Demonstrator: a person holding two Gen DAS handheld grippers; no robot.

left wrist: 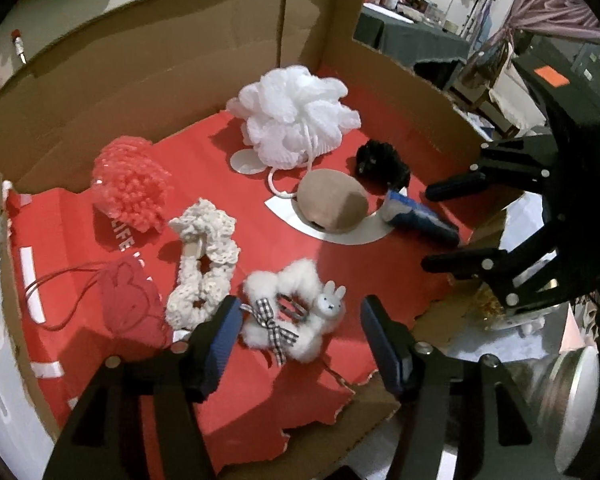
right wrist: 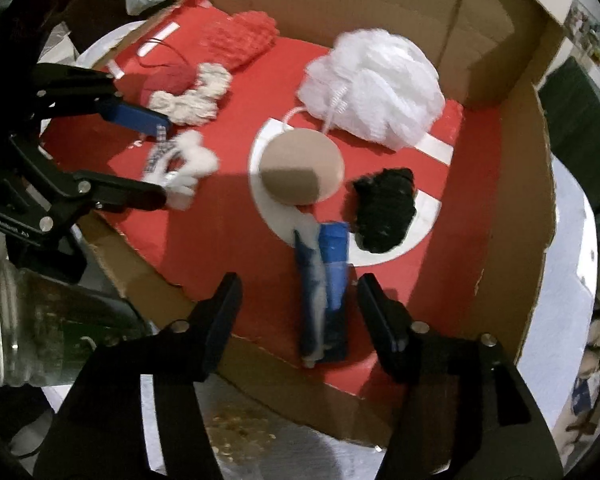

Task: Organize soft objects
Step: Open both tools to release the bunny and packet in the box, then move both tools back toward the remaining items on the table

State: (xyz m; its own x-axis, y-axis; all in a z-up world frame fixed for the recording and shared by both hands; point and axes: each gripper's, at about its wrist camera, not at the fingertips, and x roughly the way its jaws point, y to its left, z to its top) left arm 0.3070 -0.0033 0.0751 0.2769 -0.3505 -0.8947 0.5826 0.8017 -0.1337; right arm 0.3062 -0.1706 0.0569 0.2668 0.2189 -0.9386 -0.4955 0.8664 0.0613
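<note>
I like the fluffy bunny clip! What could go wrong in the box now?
The left gripper stands open around the fluffy bunny clip; its ribbon might snag a finger. The blue tube lies between the open right gripper fingers near the box's torn front edge and might slide out.

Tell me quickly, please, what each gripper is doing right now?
Left gripper: open, fingers either side of the fluffy white hair clip, not gripping.
Right gripper: open over the blue tube, not gripping.
</note>
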